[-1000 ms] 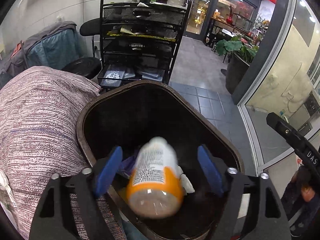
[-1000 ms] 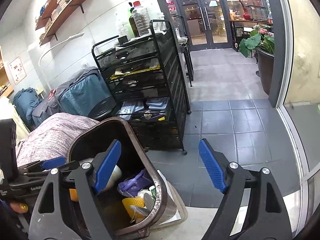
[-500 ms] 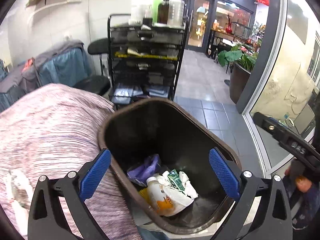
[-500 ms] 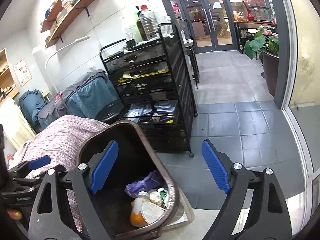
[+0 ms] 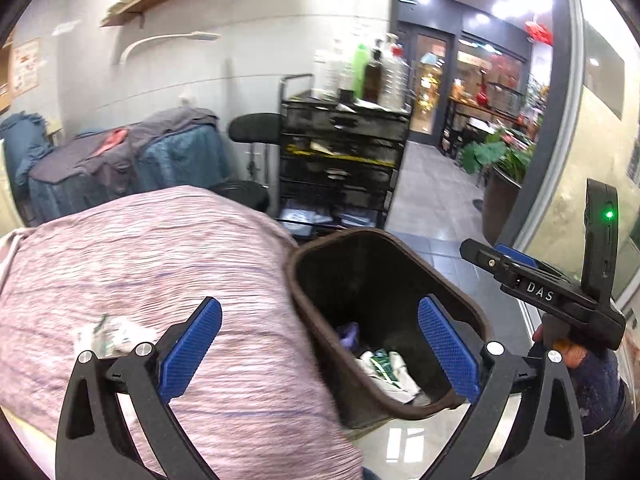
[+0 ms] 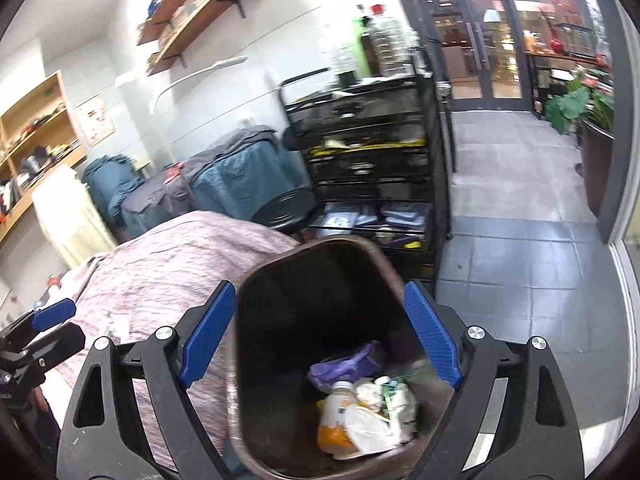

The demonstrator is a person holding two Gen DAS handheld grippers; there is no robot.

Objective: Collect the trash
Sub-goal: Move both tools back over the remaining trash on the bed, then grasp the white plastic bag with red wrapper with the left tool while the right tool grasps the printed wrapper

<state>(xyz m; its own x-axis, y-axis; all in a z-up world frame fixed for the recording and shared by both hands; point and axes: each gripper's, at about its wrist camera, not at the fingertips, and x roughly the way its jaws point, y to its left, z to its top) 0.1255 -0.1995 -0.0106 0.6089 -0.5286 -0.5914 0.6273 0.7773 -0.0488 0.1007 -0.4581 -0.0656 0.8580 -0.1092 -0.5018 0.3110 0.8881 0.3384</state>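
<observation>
A brown trash bin [image 5: 452, 292] stands on the floor beside a pink striped cloth [image 5: 140, 264]. Inside it lie an orange-bottomed bottle [image 6: 336, 420], white wrappers [image 6: 376, 416] and a purple bag [image 6: 352, 364]. My left gripper [image 5: 320, 320] hangs open and empty above the seam between cloth and bin. A crumpled white-green wrapper [image 5: 112, 336] lies on the cloth by its left finger. My right gripper [image 6: 320, 300] is open and empty over the bin's mouth [image 6: 384, 264]. It also shows at the right of the left wrist view [image 5: 540, 284].
A black wire cart [image 5: 344, 160] with bottles on top stands behind the bin, with a black stool [image 6: 288, 208] beside it. Blue-draped furniture [image 5: 120, 168] lines the wall. A potted plant [image 5: 500, 176] and a glass wall are to the right; grey tiled floor [image 6: 520, 272] leads to the glass doors.
The bottle left my left gripper and dropped into the bin. That gripper opened wider, rose and drew back leftward over the cloth. The right gripper swung over the bin's mouth.
</observation>
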